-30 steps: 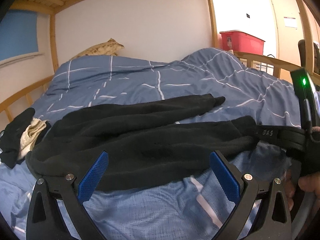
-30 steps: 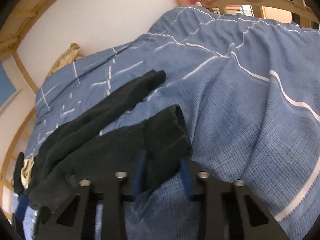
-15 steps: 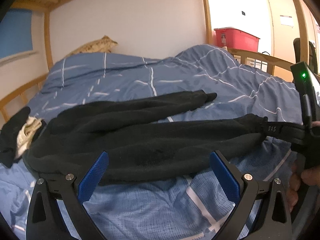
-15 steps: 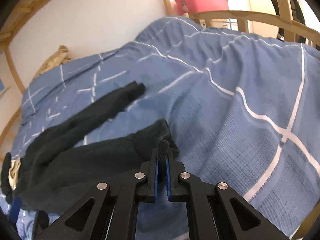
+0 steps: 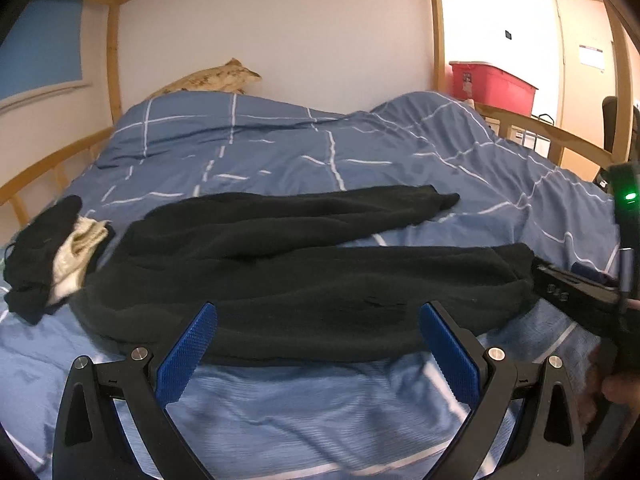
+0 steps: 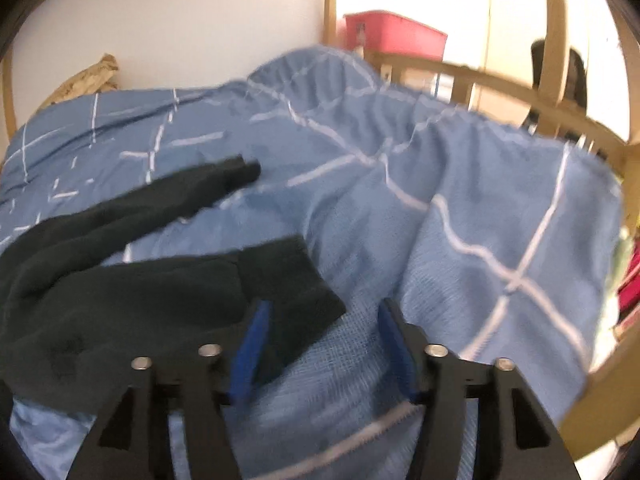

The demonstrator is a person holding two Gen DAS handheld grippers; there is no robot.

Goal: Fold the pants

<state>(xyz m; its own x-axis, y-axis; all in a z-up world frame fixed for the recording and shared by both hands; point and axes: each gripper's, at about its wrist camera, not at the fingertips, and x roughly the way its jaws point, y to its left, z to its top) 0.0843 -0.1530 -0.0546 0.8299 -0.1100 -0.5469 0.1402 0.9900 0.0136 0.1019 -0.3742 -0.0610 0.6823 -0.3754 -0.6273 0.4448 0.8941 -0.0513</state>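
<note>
Black pants (image 5: 304,280) spread lengthwise across the blue duvet (image 5: 320,152), legs split apart, near cuff (image 6: 292,280) by the right gripper (image 6: 320,340); both tools spread wide, pinching nothing, left gripper (image 5: 316,344) hovering at the near thigh edge. Likely step: laying one leg over the other; best done by pinching the near cuff and near hip edge together, lifting low, carrying across evenly, smoothing wrinkles; avoid snagging the duvet.
</note>
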